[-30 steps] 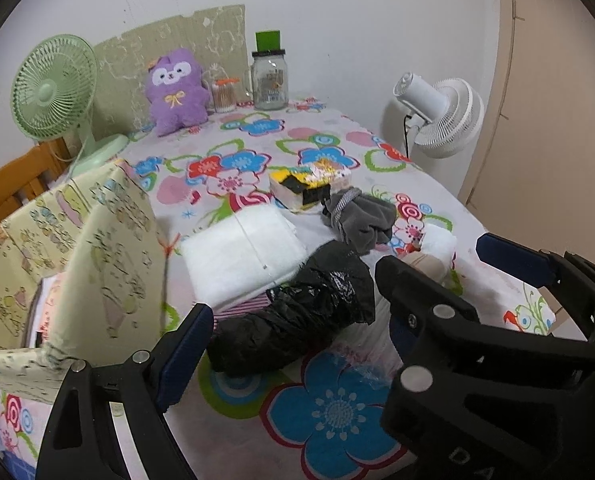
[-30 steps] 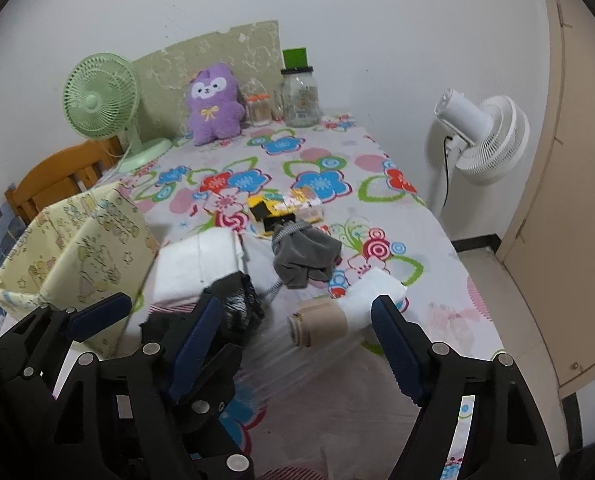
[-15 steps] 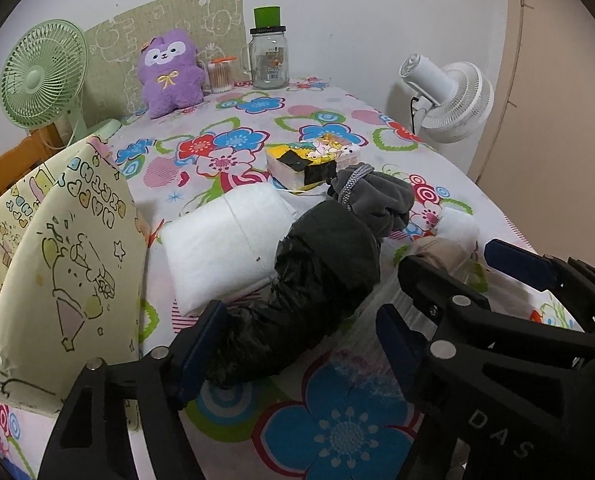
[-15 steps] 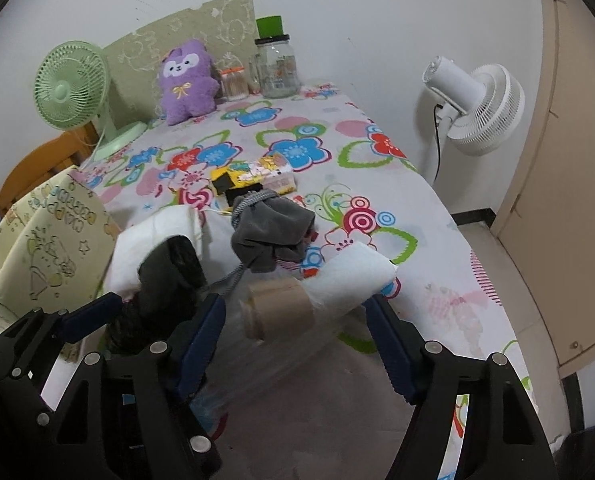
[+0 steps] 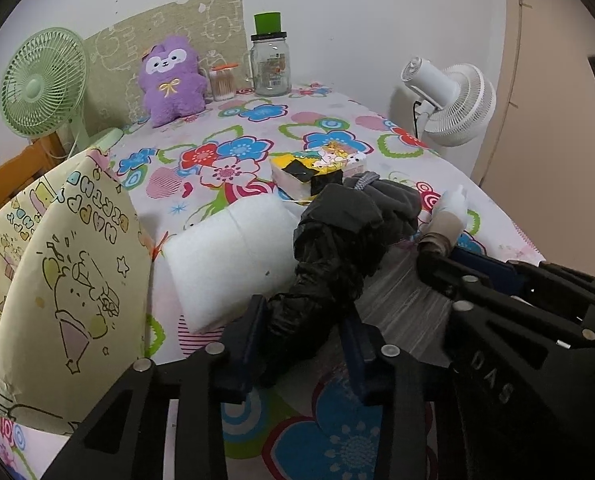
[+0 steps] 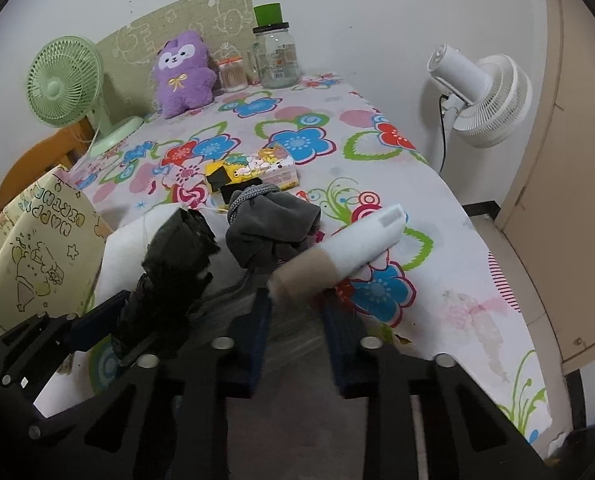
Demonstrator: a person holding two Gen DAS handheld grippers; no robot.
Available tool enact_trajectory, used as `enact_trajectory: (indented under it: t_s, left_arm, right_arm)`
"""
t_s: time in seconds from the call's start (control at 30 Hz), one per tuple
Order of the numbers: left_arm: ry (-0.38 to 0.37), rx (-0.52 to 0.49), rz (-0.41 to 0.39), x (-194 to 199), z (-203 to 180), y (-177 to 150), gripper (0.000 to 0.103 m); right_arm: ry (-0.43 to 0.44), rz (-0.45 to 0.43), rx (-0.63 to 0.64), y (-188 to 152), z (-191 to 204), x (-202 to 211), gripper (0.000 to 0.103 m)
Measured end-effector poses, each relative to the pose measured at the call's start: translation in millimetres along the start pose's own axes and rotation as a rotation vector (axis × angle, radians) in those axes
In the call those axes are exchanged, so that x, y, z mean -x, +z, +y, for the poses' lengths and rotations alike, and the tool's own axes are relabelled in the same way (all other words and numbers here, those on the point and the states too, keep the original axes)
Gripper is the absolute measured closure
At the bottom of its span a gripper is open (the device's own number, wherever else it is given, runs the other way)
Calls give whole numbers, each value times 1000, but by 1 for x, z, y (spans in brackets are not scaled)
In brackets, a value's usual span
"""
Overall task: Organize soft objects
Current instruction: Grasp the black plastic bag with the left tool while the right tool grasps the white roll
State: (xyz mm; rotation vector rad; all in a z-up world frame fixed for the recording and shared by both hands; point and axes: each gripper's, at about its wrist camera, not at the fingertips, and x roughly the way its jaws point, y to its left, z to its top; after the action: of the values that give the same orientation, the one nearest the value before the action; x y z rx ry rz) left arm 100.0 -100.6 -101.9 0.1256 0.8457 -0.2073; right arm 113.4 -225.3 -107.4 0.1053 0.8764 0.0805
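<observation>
Both jaws just closed, left hand-held gripper [image 5: 303,344] clamped on black bundle [image 5: 329,264], right hand-held gripper [image 6: 297,320] on clear bag [image 6: 293,332].

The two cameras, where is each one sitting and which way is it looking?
Left wrist: rides on the left hand-held gripper, looking down along its fingers at the black plastic bag they pinch; the right hand-held gripper shows beside it.
Right wrist: rides on the right hand-held gripper, looking down at a clear plastic bag between its fingers.
Both share the purple plush, the floral tablecloth and two fans.
</observation>
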Motion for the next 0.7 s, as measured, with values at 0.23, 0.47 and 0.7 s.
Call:
enact_trajectory:
  t_s: [0.23,0.47,0.7]
  left_arm:
    - [3,15,-12,3,3,2,75]
    - [7,26,-25,10,5,1,76]
    - [10,28,-21,13,6,-4,77]
  right_arm:
    - [-5,-38,2,2,0,8,96]
    - [7,-64,13,1,3,19,97]
    - [-10,-36,-17,-2,0,22,95]
